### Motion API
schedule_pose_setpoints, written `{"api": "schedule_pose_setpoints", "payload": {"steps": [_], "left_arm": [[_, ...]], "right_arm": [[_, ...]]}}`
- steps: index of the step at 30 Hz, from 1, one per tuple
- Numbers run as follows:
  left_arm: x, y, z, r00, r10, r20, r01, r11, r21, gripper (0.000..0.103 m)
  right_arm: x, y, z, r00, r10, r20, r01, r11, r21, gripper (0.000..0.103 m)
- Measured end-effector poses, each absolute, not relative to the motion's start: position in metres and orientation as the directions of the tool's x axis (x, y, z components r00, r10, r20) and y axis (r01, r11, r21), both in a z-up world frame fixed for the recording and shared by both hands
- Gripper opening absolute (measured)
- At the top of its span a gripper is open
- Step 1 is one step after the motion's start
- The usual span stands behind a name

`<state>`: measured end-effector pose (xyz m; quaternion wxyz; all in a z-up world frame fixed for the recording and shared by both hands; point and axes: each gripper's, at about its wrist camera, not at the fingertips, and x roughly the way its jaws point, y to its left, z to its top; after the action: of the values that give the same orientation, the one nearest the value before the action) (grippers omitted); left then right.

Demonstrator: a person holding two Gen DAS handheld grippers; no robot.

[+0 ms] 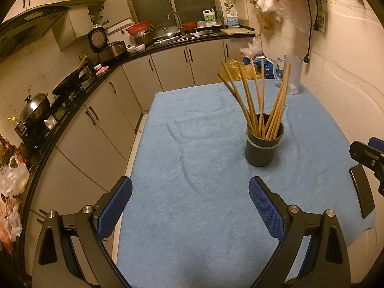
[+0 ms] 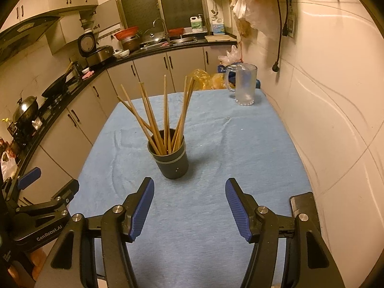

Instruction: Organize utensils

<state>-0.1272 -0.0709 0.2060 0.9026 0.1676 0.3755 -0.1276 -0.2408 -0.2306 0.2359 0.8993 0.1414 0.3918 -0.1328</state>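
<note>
1. Left wrist view: the left tool (image 1: 189, 206) hangs with its jaws spread wide and nothing between them. Ahead and to its right, the dark cup (image 1: 263, 144) stands upright on the blue-covered table (image 1: 187, 144), holding the fanned wooden chopsticks (image 1: 259, 96).
2. Right wrist view: the right tool (image 2: 189, 207) is likewise spread and empty, with the cup (image 2: 171, 159) just ahead. No loose chopsticks (image 2: 163, 115) lie on the table (image 2: 240, 148); the job looks essentially done.

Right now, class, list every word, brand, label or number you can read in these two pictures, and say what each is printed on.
"GenRobot.AI": white lettering on the black body of the left hand-held gripper, seen in the right wrist view.
Detergent bottles by the sink: labels too small to read.
Range hood: a mark on its panel, blurred.
Dark device at the lower left edge: faint text, unreadable.
Chopstick cup: no lettering visible.
</note>
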Motion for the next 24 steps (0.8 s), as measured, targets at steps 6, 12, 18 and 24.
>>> {"api": "schedule_pose_setpoints", "payload": {"steps": [6, 12, 18, 24], "left_arm": [[-0.127, -0.063, 0.204, 0.683, -0.088, -0.725, 0.339, 0.918, 0.207, 0.097], [-0.128, -0.057, 0.2, 0.679, -0.077, -0.73, 0.329, 0.921, 0.209, 0.097], [-0.13, -0.056, 0.2, 0.683, -0.074, -0.726, 0.33, 0.919, 0.216, 0.097], [-0.132, -0.055, 0.203, 0.688, -0.08, -0.722, 0.335, 0.917, 0.217, 0.097]], "right_arm": [[-0.234, -0.221, 0.233, 0.656, -0.109, -0.747, 0.325, 0.934, 0.149, 0.066], [-0.231, -0.214, 0.23, 0.652, -0.096, -0.752, 0.312, 0.938, 0.151, 0.067], [-0.231, -0.211, 0.229, 0.653, -0.094, -0.752, 0.311, 0.938, 0.152, 0.068], [-0.234, -0.21, 0.229, 0.653, -0.099, -0.751, 0.321, 0.934, 0.156, 0.068]]}}
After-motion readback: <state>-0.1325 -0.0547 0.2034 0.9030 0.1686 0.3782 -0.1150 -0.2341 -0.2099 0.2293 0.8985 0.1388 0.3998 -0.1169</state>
